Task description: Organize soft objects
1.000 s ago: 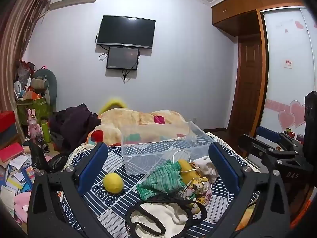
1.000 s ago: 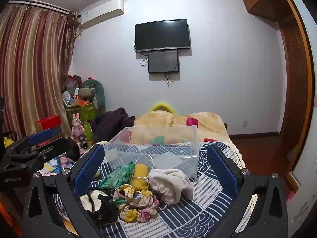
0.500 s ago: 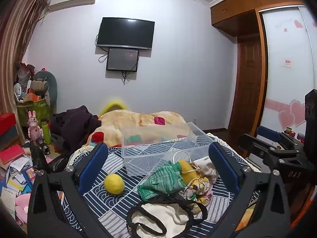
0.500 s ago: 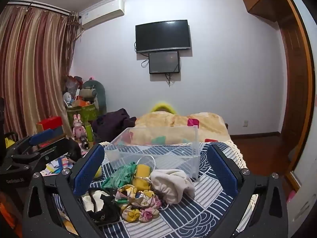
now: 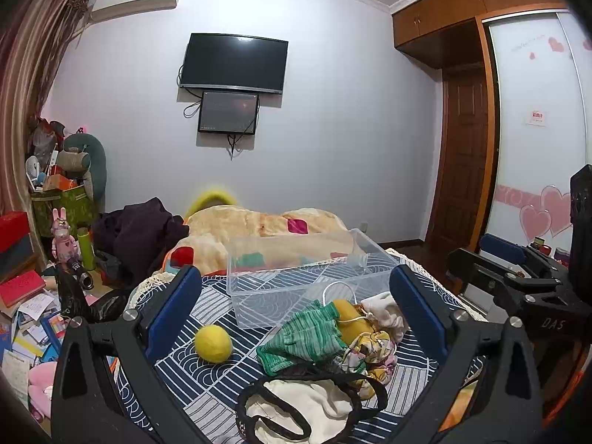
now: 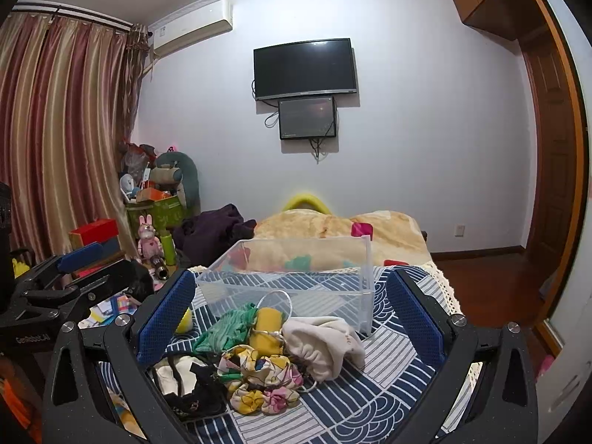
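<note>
Two hand-held grippers are hovering over the bed [image 5: 207,377]: I am holding the left hand-held gripper [image 5: 296,310] and the right hand-held gripper [image 6: 292,314] with jaws spread wide, gripping nothing. The pile of soft objects [image 6: 259,355] is lying on the patterned bedspread, just in front of the clear plastic bin [image 6: 296,277]. The green striped cloth [image 5: 307,336] is touching the cream pouch [image 6: 325,344]. The yellow ball [image 5: 213,343] is sitting apart, left of the pile.
</note>
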Demonstrator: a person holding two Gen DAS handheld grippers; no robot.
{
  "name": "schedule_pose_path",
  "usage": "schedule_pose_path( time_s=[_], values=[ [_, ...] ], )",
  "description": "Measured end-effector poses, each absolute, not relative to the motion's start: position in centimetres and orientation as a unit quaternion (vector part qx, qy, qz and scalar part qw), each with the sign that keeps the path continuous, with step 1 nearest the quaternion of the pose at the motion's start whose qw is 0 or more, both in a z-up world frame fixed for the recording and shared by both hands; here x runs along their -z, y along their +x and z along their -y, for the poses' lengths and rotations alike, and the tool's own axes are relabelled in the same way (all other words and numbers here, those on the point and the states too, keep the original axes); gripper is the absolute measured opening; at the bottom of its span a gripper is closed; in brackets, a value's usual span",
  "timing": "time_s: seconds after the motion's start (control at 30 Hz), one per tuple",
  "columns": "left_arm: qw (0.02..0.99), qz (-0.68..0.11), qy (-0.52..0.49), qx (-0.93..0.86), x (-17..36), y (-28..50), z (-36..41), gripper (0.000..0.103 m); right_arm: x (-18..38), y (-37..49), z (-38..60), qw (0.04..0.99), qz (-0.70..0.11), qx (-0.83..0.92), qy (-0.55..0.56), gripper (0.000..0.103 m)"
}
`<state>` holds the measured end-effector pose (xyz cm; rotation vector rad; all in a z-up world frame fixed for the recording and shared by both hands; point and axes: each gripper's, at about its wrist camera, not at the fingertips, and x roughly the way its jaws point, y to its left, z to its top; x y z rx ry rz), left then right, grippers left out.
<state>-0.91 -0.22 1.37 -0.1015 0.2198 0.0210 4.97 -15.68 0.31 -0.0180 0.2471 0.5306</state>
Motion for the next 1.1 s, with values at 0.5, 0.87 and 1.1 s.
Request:
schedule_pose_path(
  time_s=[0.5, 0.87, 1.1],
  values=[
    [0.993, -0.111, -0.05, -0.009, -0.9, -0.7, 0.3, 0.103, -0.3, 4.9, 15.5, 0.956, -0.123, -0.265, -0.005, 0.103],
    [0.993, -0.111, -0.047, -0.01, -0.5, -0.5, 0.3, 0.103, -0.2, 4.9, 15.6, 0.957, -0.123, -0.263, -0.004, 0.103],
    [0.993, -0.111, -0.048, -0.009, -0.4, -0.5, 0.3, 0.103, -0.2, 4.9, 15.7, 0.957, -0.122, -0.263, -0.003, 0.103]
  ],
)
